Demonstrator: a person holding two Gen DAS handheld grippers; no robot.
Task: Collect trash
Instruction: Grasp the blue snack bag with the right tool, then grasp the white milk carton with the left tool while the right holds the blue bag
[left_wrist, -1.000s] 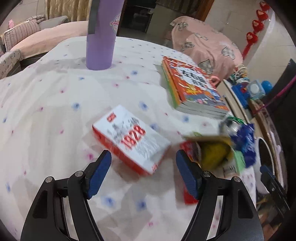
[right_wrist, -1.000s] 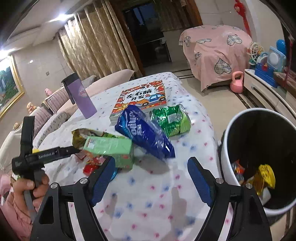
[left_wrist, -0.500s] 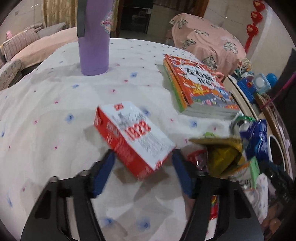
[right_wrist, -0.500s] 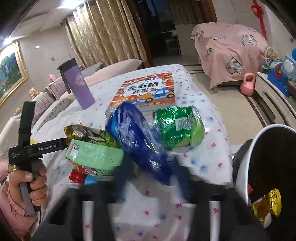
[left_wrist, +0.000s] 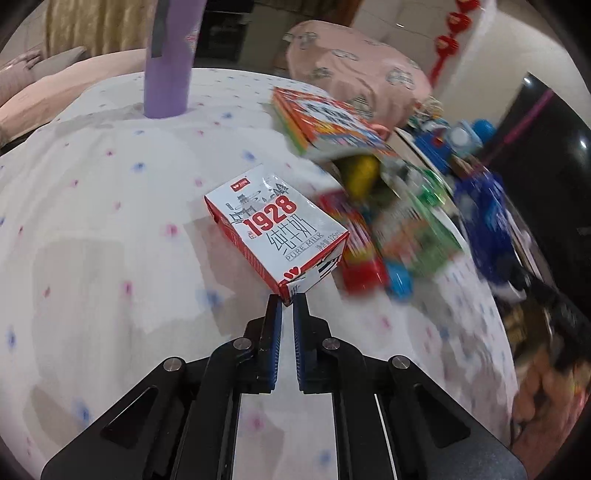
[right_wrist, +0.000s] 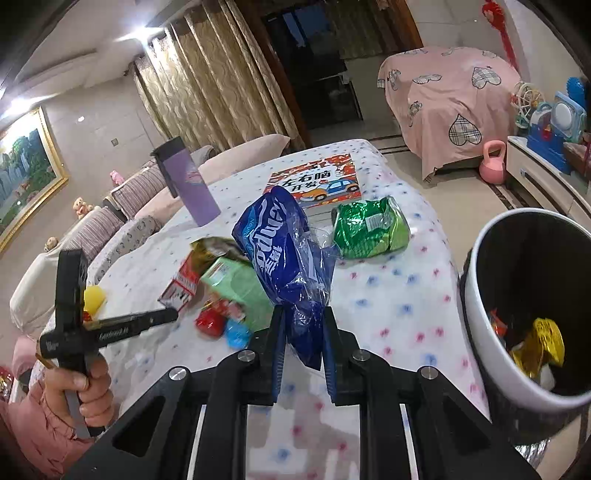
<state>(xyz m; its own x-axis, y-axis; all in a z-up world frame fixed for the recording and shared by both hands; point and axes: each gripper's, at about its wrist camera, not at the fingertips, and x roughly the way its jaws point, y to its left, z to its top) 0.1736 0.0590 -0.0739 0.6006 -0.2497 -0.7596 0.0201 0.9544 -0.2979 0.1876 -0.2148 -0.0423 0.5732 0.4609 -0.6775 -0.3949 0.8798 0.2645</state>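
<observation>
Claws have both closed within the last second: a moment ago each stood wide open over the tabletop (right_wrist: 406, 306), and now each has a piece of trash.

My right claw (right_wrist: 303, 325) is clamped on the lower end of the blue snack bag (right_wrist: 284, 251), which stands up from the jaws and looks lifted off the cloth. The white bin (right_wrist: 476, 306) waits at three o'clock of it, mouth toward me, with gold and red wrappers already inside. I judge the next move is a short swing to the right and a release over the rim.

My left claw (left_wrist: 287, 306) has pinched shut on the near corner of the red-and-white milk carton (left_wrist: 280, 225). It is a thin bite on one corner, so the carton may twist out when I lift.

At two o'clock of the carton lies the rest of the heap, blurred in the left view. In the right view I make out a green box (right_wrist: 240, 291), a green foil bag (right_wrist: 369, 229) and small red wrappers (right_wrist: 214, 317). These are left to collect.
</observation>
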